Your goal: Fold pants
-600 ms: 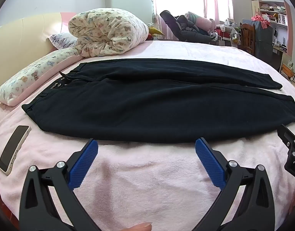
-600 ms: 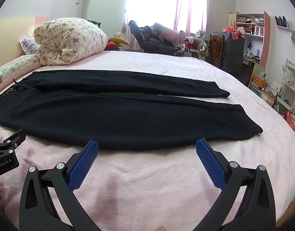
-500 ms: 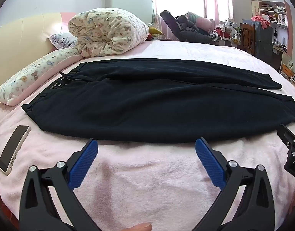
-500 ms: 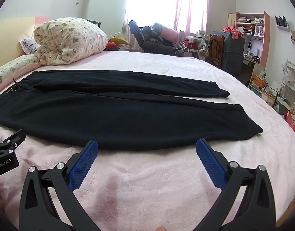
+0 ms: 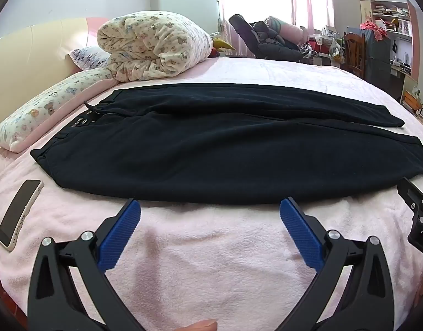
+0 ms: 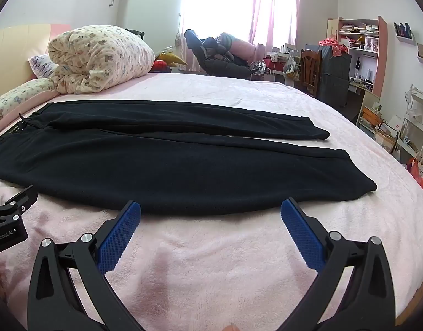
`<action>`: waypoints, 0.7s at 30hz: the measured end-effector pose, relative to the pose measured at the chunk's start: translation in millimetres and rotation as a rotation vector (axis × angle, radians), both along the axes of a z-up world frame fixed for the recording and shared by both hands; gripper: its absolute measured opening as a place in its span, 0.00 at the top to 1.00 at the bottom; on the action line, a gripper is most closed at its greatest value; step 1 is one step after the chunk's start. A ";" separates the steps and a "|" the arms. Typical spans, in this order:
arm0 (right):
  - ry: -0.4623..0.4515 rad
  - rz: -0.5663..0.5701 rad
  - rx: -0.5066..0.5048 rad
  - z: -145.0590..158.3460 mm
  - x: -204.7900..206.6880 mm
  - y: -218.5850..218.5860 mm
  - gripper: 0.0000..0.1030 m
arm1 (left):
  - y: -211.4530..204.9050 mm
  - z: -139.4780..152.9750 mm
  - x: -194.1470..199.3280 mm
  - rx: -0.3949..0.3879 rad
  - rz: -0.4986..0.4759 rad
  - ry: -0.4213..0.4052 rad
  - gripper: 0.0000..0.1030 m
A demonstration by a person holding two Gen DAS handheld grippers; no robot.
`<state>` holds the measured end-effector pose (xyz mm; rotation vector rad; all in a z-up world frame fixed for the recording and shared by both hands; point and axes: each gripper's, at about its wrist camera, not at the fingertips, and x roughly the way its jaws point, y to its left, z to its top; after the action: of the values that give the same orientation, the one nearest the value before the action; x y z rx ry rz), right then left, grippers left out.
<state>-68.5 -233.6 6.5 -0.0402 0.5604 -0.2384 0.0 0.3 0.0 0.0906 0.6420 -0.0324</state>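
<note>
Black pants (image 5: pixel 211 149) lie flat across a pink bed, waistband at the left, both legs running to the right, hems (image 6: pixel 349 176) near the right side. My left gripper (image 5: pixel 210 207) hovers open just in front of the pants' near edge, toward the waist end, nothing between its blue pads. My right gripper (image 6: pixel 210 207) stands open the same way before the near leg's edge, closer to the hem. Each gripper's black body shows at the edge of the other's view: the right one (image 5: pixel 417 215) and the left one (image 6: pixel 10 220).
A phone (image 5: pixel 18 215) lies on the pink bed cover (image 5: pixel 211 262) at the near left. A rolled floral duvet (image 5: pixel 153 47) and a pillow (image 5: pixel 43 107) sit at the headboard end. A chair (image 6: pixel 310 69), shelves and clutter stand beyond the bed's right side.
</note>
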 end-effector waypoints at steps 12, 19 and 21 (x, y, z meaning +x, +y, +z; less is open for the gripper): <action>0.000 0.000 0.001 -0.2 0.2 -0.7 0.01 | -0.1 0.0 0.1 0.000 0.000 0.001 0.02; 0.000 0.000 0.001 -0.4 0.0 -2.1 0.01 | -0.1 -0.1 0.2 0.000 0.000 0.002 0.02; 0.000 0.000 0.001 -0.4 0.0 -2.4 0.01 | -0.1 -0.1 0.2 0.000 0.000 0.002 0.02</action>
<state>-68.5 -236.0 6.1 -0.0394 0.5609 -0.2387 0.2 0.1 -0.1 0.0903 0.6444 -0.0326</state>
